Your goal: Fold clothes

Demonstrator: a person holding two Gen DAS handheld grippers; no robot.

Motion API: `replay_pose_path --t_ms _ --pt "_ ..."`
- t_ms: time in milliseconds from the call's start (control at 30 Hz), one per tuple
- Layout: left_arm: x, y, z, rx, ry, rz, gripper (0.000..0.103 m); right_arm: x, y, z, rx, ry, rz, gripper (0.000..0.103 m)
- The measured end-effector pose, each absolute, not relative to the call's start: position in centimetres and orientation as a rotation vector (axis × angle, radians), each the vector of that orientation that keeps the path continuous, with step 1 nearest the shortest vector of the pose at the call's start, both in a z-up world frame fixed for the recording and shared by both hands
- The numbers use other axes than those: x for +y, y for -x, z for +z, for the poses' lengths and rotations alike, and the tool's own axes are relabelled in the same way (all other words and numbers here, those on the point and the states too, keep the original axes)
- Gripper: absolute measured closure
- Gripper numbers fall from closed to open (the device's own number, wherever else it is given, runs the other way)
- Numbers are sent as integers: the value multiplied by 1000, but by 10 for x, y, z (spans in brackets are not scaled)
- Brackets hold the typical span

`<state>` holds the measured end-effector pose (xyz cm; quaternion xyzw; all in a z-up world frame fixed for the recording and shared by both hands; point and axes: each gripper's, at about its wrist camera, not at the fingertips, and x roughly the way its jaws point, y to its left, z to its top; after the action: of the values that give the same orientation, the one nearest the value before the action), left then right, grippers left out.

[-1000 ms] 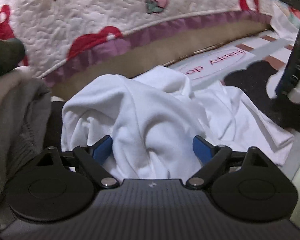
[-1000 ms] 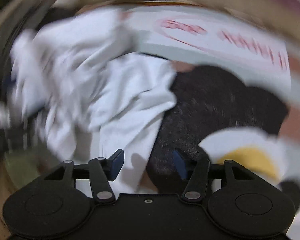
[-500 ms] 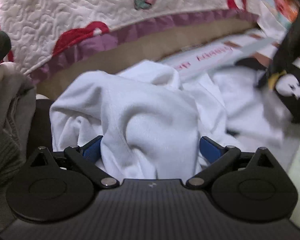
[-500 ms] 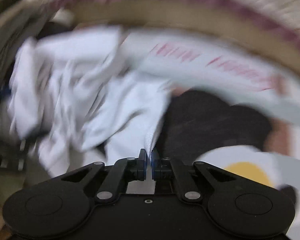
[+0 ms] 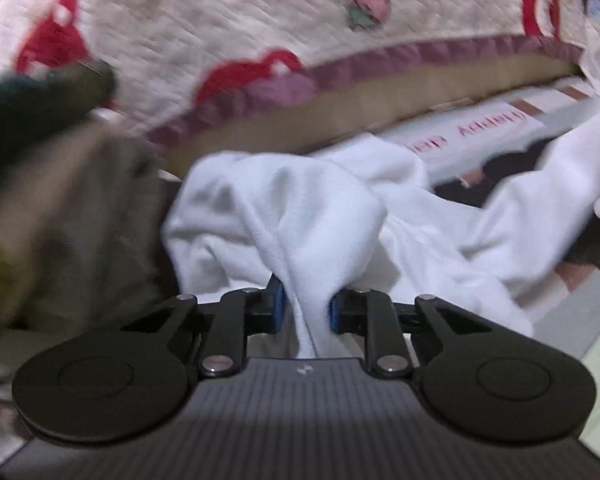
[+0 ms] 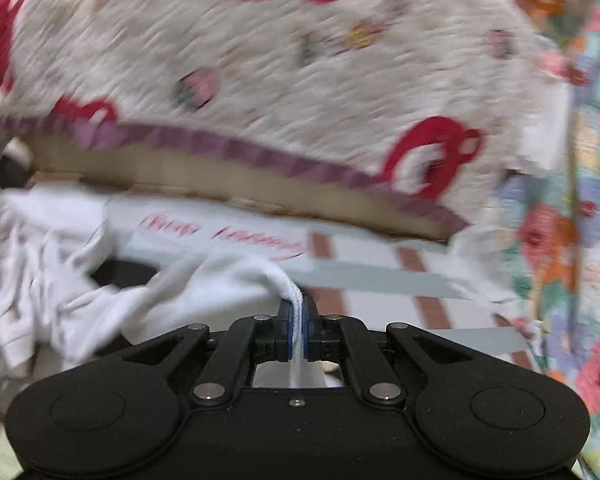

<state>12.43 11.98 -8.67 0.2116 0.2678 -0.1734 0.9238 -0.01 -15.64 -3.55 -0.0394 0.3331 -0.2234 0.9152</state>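
A crumpled white garment [image 5: 324,216] lies bunched on a printed mat. My left gripper [image 5: 306,306] is shut on a thick fold of it, the cloth squeezed between the blue pads and hanging down behind them. In the right wrist view the same white garment [image 6: 80,280] stretches off to the left, and my right gripper [image 6: 298,330] is shut on a thin hemmed edge of it. Both views are blurred by motion.
A quilted cream bedspread [image 5: 284,12] with red shapes and a purple trim hangs over a tan bed edge behind. A grey garment [image 5: 72,216] and a dark one [image 5: 28,108] are piled at left. A floral cloth [image 6: 580,216] hangs at right. The printed mat [image 6: 380,276] lies underneath.
My left gripper has gone from wide open to shut on a fold of the white garment. My right gripper, shut on the hem half a second ago, has lifted and pulled it rightward.
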Motion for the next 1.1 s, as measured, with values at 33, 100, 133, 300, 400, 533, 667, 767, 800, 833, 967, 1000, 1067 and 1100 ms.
replay_pose_path --t_ms 33,100,133,300,400,533,667,767,800,833,967,1000,1067,1100 --pt "125 -120 -78 530 -432 -342 83 -169 9 -29 664 69 -495 98" --pt "135 -118 -57 476 -415 -334 83 -195 26 -16 623 47 -566 98" --pt "137 -117 -47 453 -420 -331 83 -208 35 -11 605 31 -584 98" --pt "123 -113 -1 396 -492 -317 84 -266 75 14 536 0 -612 98" --pt "105 -107 28 372 -545 -338 84 -297 97 29 510 0 -607 98" --pt "85 -82 70 291 -662 -373 85 -338 129 51 472 -3 -611 98" --pt "72 -60 130 265 -712 -408 84 -376 166 85 416 -25 -665 98" --pt "63 -49 172 269 -717 -426 84 -400 188 115 376 -20 -713 98" --pt "58 -46 184 265 -726 -428 84 -406 188 122 381 -4 -725 98" --pt "54 -43 195 260 -736 -430 84 -412 187 129 389 10 -735 98" --pt "20 -53 207 303 -715 -457 84 -435 174 140 454 84 -757 98" --pt "9 -59 201 324 -705 -469 84 -440 167 136 480 101 -759 98" --pt "-9 -70 180 362 -690 -485 84 -453 150 124 534 124 -760 98" --pt "-19 -76 166 385 -680 -495 84 -461 140 114 564 126 -758 98"
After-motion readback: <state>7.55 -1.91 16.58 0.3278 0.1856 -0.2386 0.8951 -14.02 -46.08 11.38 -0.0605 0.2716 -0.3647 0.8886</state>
